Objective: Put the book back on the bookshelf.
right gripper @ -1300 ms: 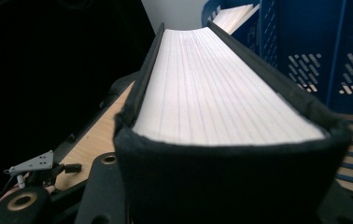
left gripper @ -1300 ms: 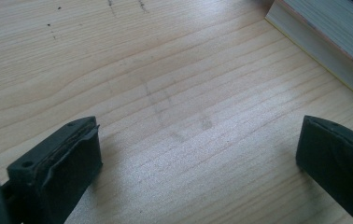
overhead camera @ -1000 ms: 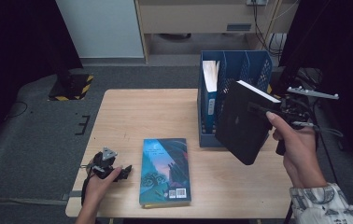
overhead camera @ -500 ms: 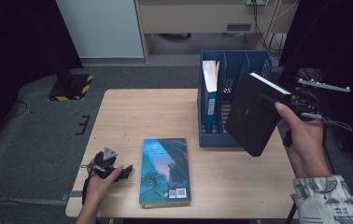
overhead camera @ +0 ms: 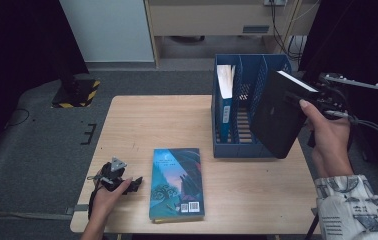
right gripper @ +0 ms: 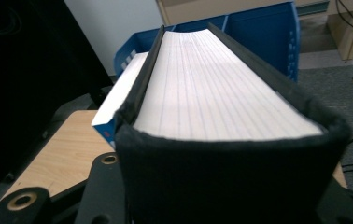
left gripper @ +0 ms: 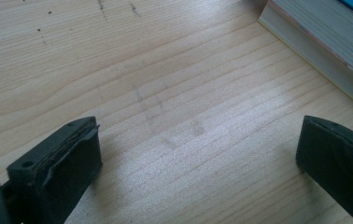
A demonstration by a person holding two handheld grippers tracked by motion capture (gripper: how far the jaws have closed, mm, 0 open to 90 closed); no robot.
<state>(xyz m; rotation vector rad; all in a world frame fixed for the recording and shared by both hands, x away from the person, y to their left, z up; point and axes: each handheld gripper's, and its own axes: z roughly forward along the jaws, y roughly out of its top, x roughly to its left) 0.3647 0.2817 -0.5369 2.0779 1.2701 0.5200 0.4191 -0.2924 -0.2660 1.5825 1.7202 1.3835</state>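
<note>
A thick black book (overhead camera: 279, 115) hangs tilted in the air at the right end of the blue file rack (overhead camera: 227, 147), with my right gripper (overhead camera: 311, 100) shut on it. In the right gripper view its white page edges (right gripper: 221, 88) run away from the jaws toward the rack (right gripper: 277, 28). A blue book (overhead camera: 177, 182) with a picture cover lies flat near the table's front edge. My left gripper (overhead camera: 136, 184) rests on the table just left of it, jaws open on bare wood; the book's page edge (left gripper: 319, 46) shows beyond the jaws.
One white-and-blue book (overhead camera: 224, 95) stands upright in the rack's left slot. The wooden table (overhead camera: 147, 120) has bare room left of the rack. Grey floor, a yellow-black striped block (overhead camera: 79, 92) and pale cabinets lie beyond the far edge.
My right gripper has carried the black book to the right and a little up, past the rack's right end. The left gripper and the blue book stay where they were.
</note>
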